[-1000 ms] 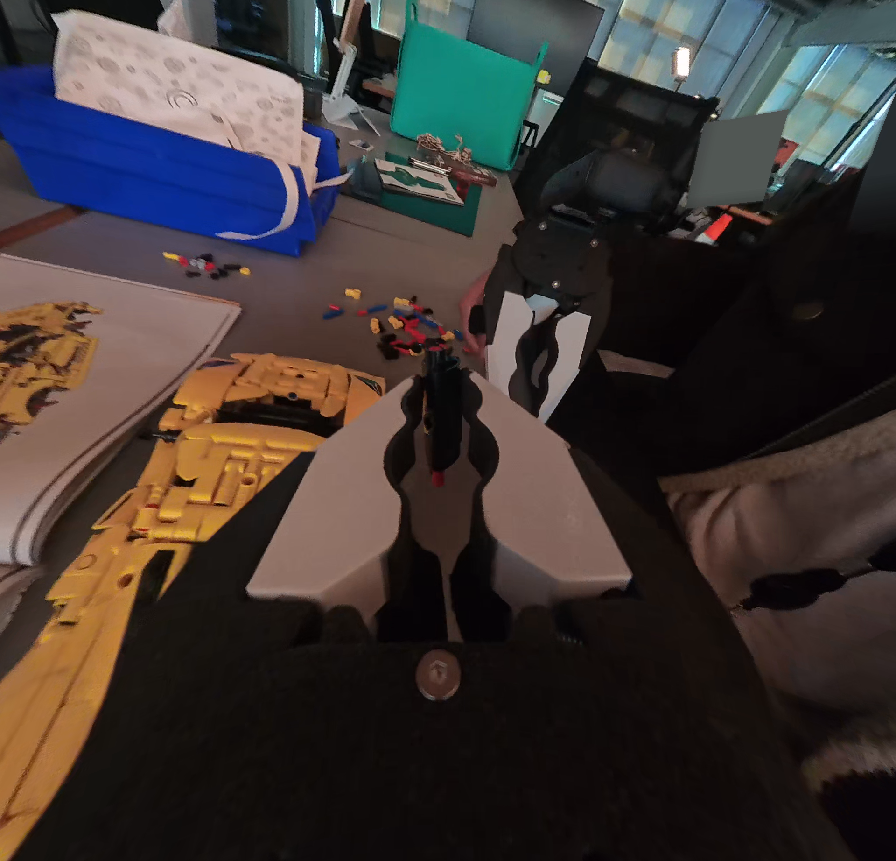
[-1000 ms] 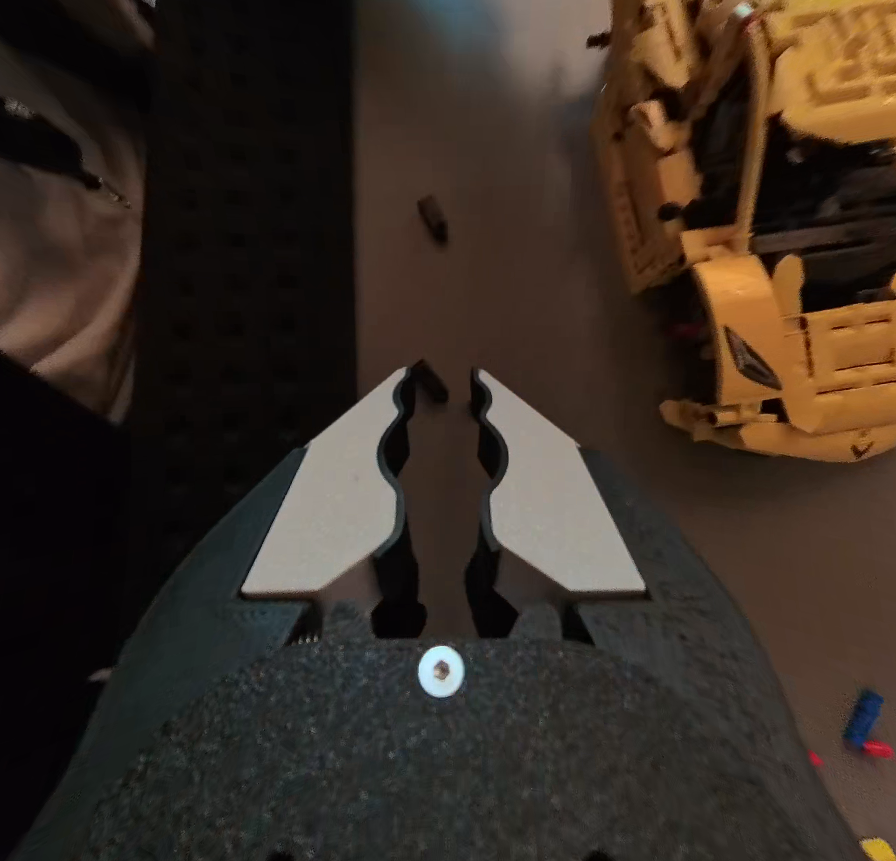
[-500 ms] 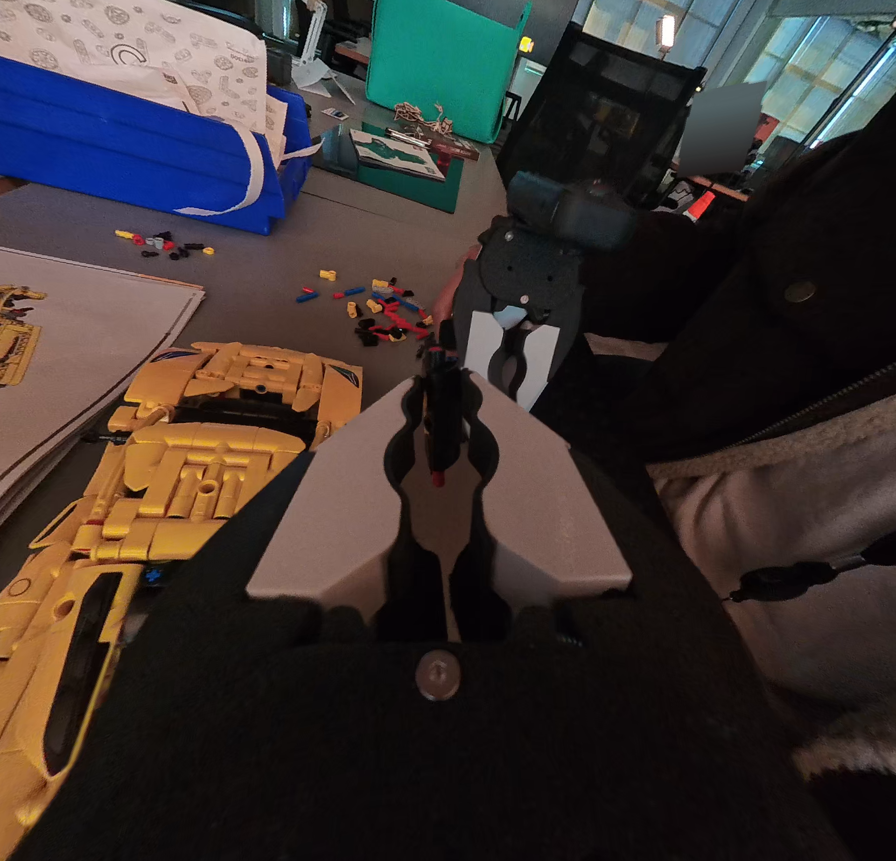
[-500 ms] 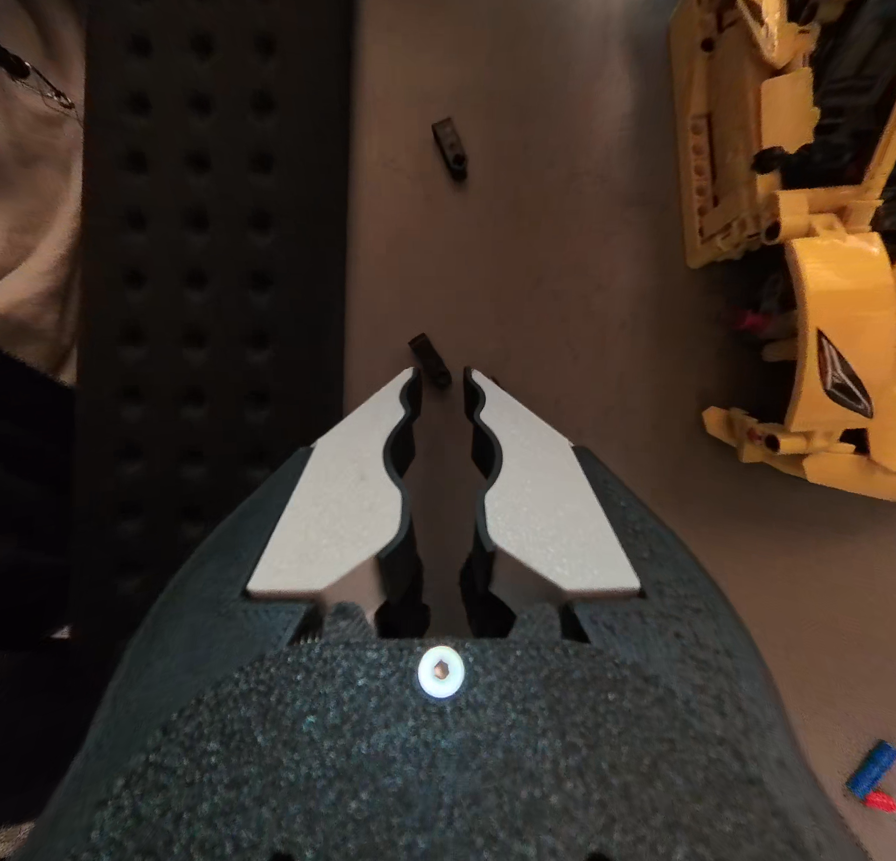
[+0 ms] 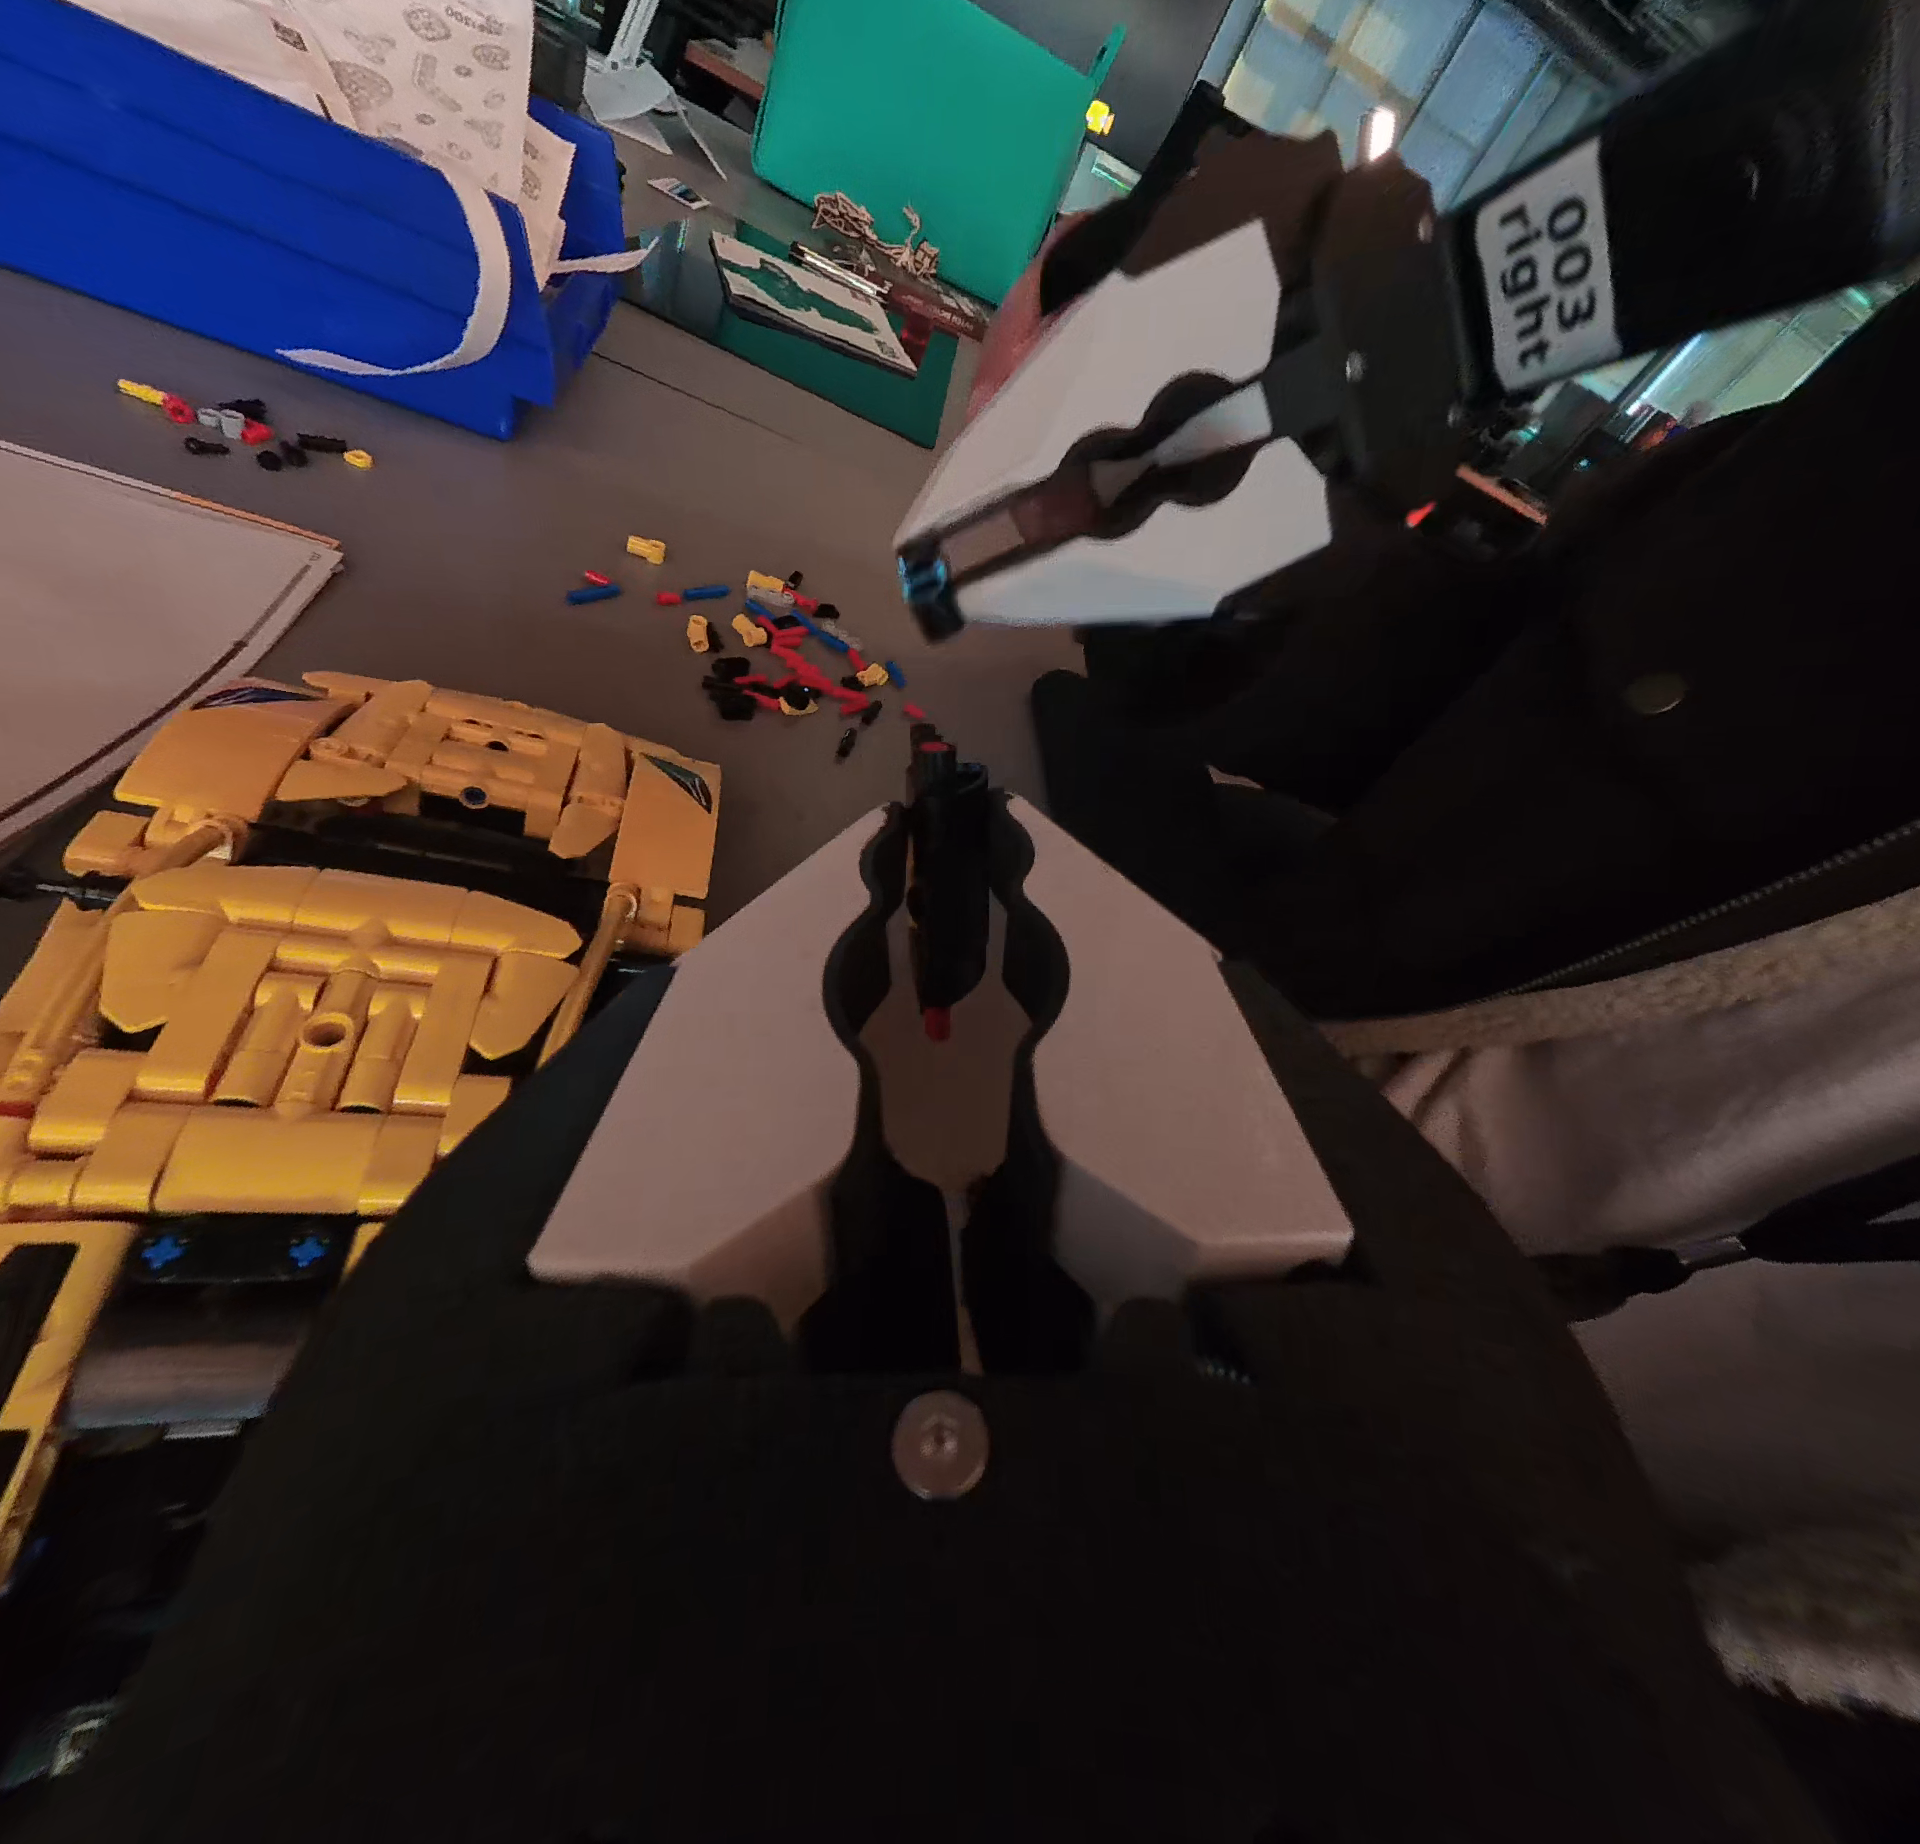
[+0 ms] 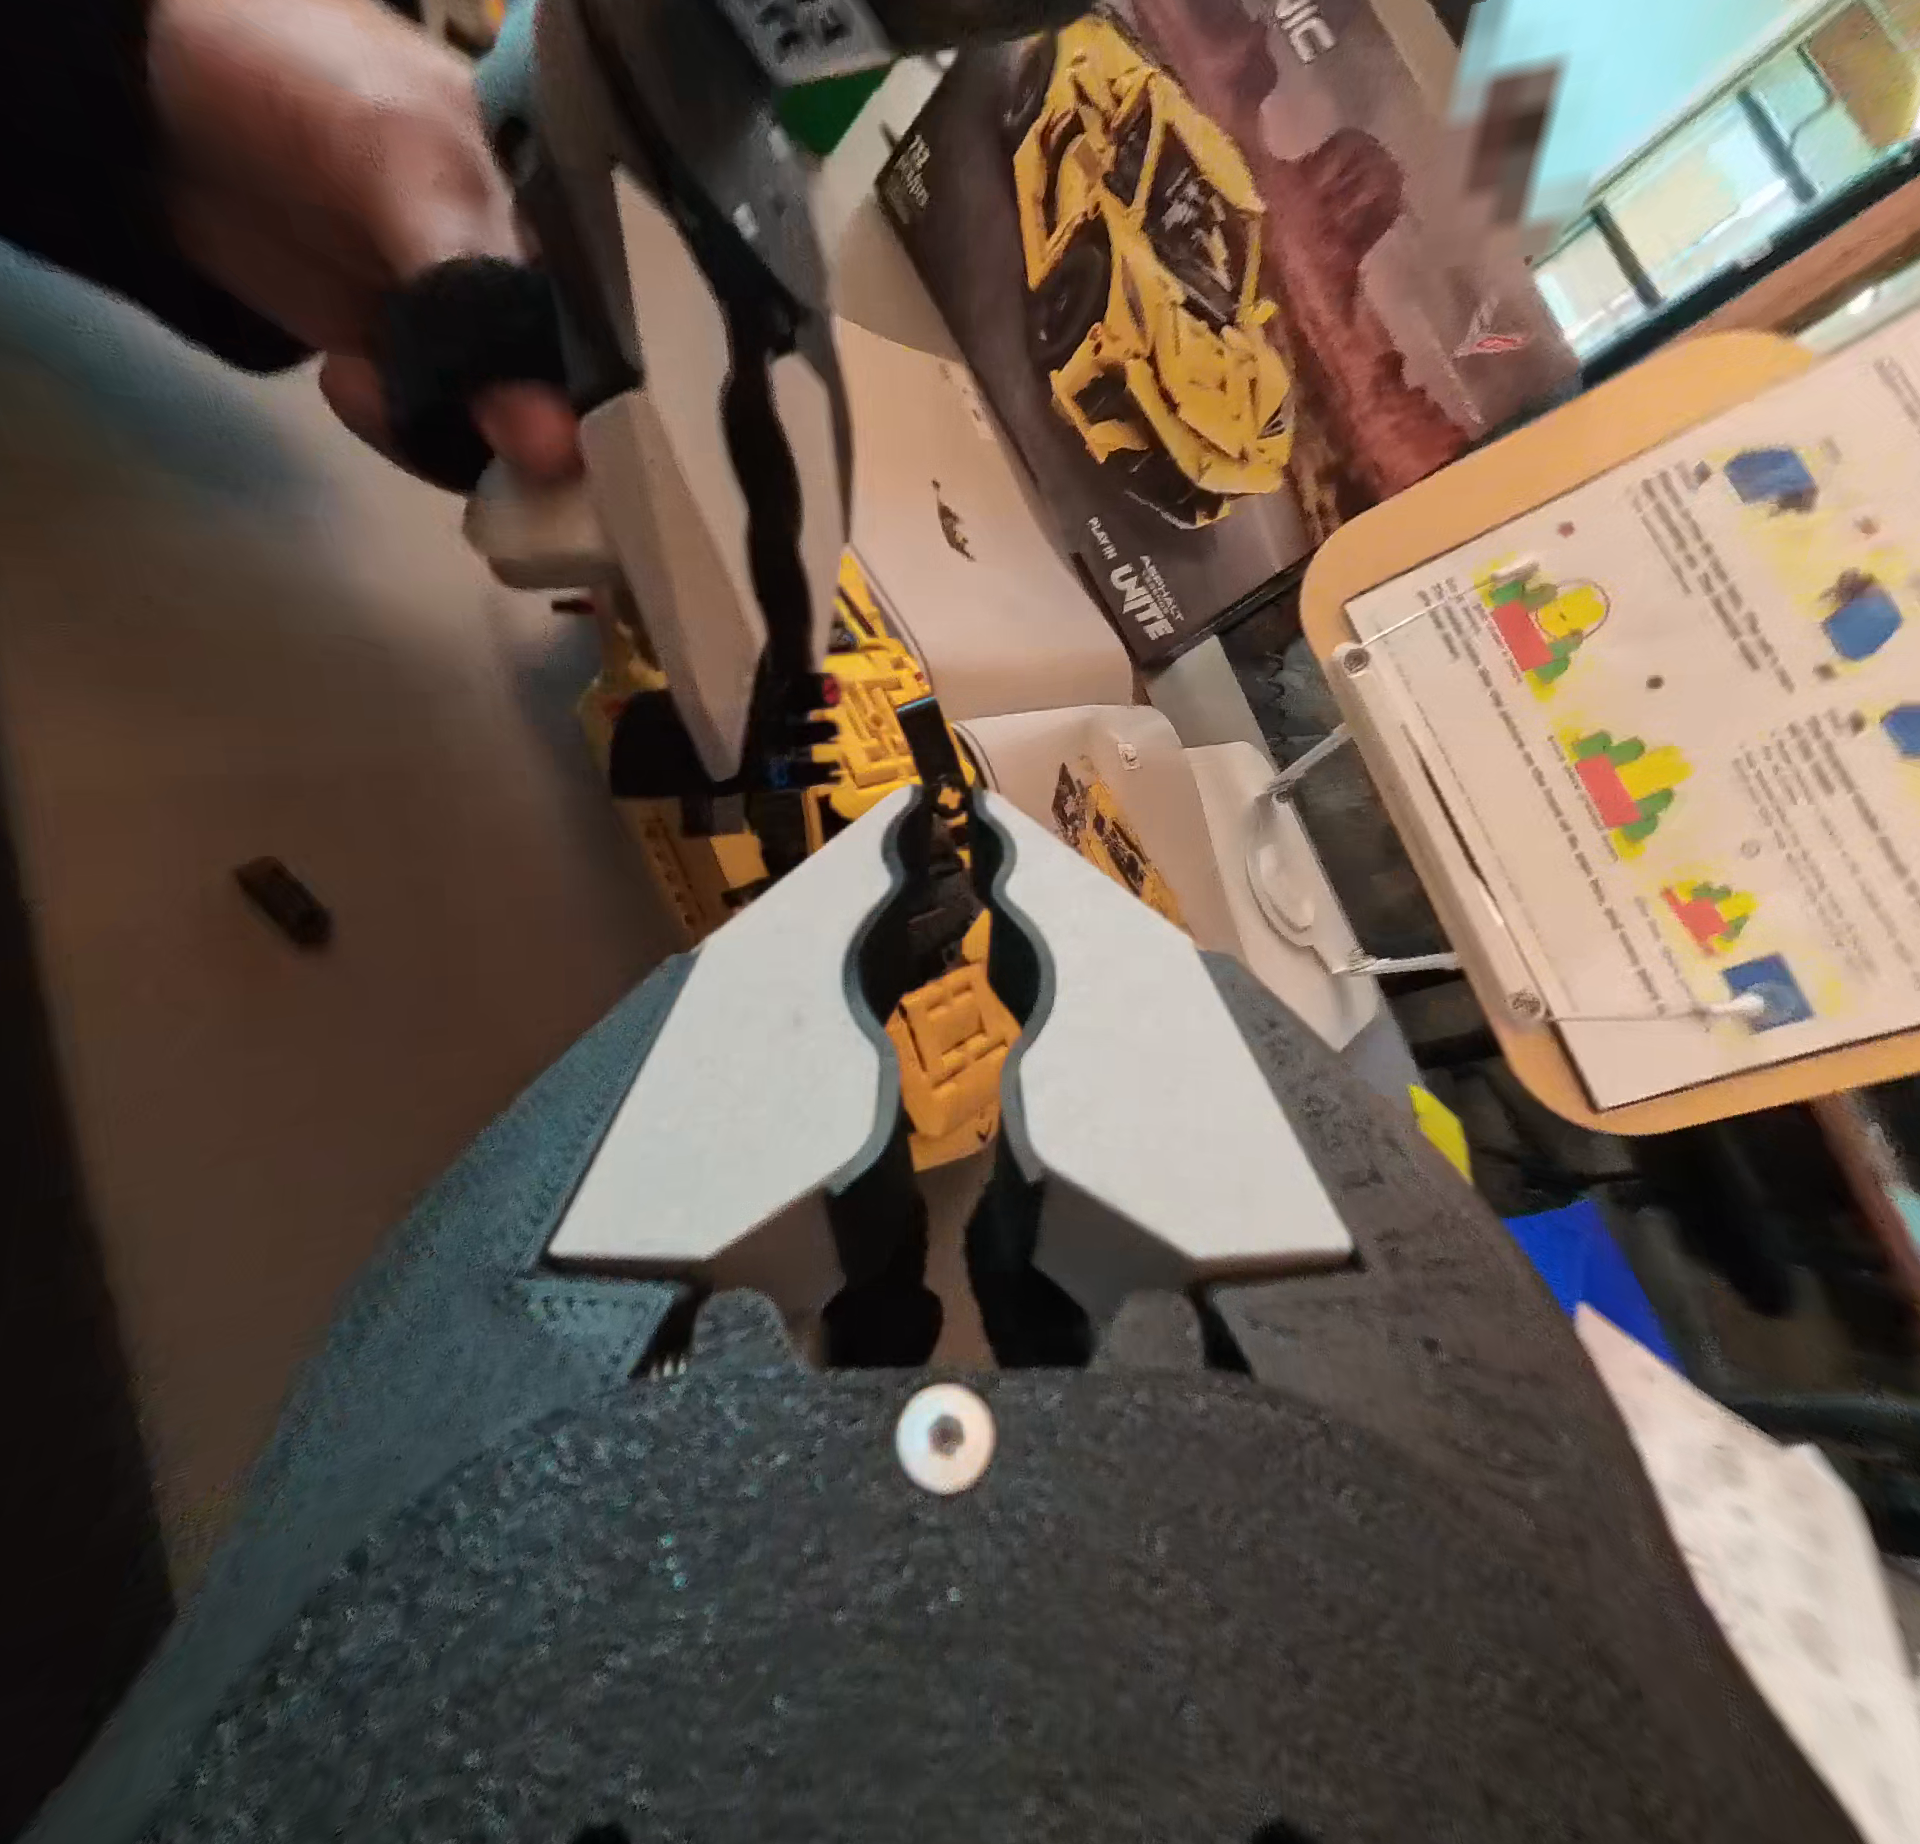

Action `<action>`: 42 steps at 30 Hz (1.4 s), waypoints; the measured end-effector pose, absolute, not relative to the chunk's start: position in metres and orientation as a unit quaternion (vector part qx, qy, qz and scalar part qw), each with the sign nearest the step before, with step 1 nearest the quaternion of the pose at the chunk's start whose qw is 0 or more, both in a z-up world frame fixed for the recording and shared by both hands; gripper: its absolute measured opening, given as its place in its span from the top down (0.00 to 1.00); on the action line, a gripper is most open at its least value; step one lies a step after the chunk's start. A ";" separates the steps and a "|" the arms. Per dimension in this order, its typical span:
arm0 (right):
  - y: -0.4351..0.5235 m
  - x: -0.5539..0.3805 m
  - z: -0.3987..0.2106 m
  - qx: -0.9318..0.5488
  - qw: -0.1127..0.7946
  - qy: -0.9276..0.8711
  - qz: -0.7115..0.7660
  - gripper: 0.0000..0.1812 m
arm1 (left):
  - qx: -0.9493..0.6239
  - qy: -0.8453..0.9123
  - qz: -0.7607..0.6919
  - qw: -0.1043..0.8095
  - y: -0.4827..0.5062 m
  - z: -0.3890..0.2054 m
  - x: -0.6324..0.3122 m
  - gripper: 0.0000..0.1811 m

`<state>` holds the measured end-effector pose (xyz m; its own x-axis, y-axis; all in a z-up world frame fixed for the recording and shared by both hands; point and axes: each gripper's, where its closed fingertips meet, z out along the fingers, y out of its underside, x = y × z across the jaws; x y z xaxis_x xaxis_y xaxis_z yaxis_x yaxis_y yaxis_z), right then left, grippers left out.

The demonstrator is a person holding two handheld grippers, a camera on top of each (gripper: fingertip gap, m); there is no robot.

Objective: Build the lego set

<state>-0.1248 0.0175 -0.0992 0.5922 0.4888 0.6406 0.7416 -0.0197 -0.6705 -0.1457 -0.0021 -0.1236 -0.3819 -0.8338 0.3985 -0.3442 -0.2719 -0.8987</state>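
Left wrist view: the left gripper is seen clenched on a black beam with red pins, which is held upright between the jaws and protrudes past their tips at 12 o'clock. At 9 o'clock, the yellow lego car is shown resting on the grey table, just beside the gripper body. Beyond the tips, at 11 o'clock, a scatter of loose red, blue, yellow and black pieces is spread on the table. At 1 o'clock the right gripper is held above the table, its tips pinched on a small black piece. A smaller group of loose parts lies at 10 o'clock, in front of a blue bin; the corner of an instruction booklet is seen at 9 to 10 o'clock. A green panel stands farthest, at 12 o'clock.

Right wrist view: the small black piece is shown gripped at the tips of the right gripper. The left gripper enters from 11 o'clock, nearly tip to tip with it, held by a hand. The car is partly hidden behind both. A lone black piece lies on the table at 9 o'clock. The set's box stands at 1 o'clock and a clipboard with coloured diagrams at 3 o'clock.
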 end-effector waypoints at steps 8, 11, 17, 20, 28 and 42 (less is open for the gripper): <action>0.016 -0.133 -0.111 -0.679 0.539 -0.477 -0.146 0.97 | -0.512 0.572 -0.607 0.208 -0.003 -0.120 -0.147 0.92; 0.014 -0.133 -0.112 -0.671 0.552 -0.474 -0.143 0.97 | -0.510 0.571 -0.611 0.200 -0.005 -0.119 -0.147 0.92; 0.010 -0.135 -0.106 -0.626 0.579 -0.483 -0.198 0.97 | -0.511 0.550 -0.635 0.181 -0.007 -0.115 -0.147 0.92; 0.008 -0.136 -0.103 -0.606 0.588 -0.487 -0.223 0.97 | -0.506 0.541 -0.650 0.168 -0.008 -0.112 -0.148 0.92; 0.004 -0.139 -0.104 -0.586 0.571 -0.525 -0.236 0.98 | -0.506 0.531 -0.668 0.130 -0.012 -0.113 -0.150 0.92; -0.008 -0.114 -0.108 -0.658 0.540 -0.497 -0.168 1.00 | -0.526 0.552 -0.619 0.187 0.005 -0.118 -0.152 0.92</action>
<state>-0.1140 -0.0082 -0.1083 0.4487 0.4737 0.7578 0.8358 0.0776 -0.5435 -0.1515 0.0050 -0.1179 -0.3768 -0.8125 0.4449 -0.3492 -0.3203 -0.8806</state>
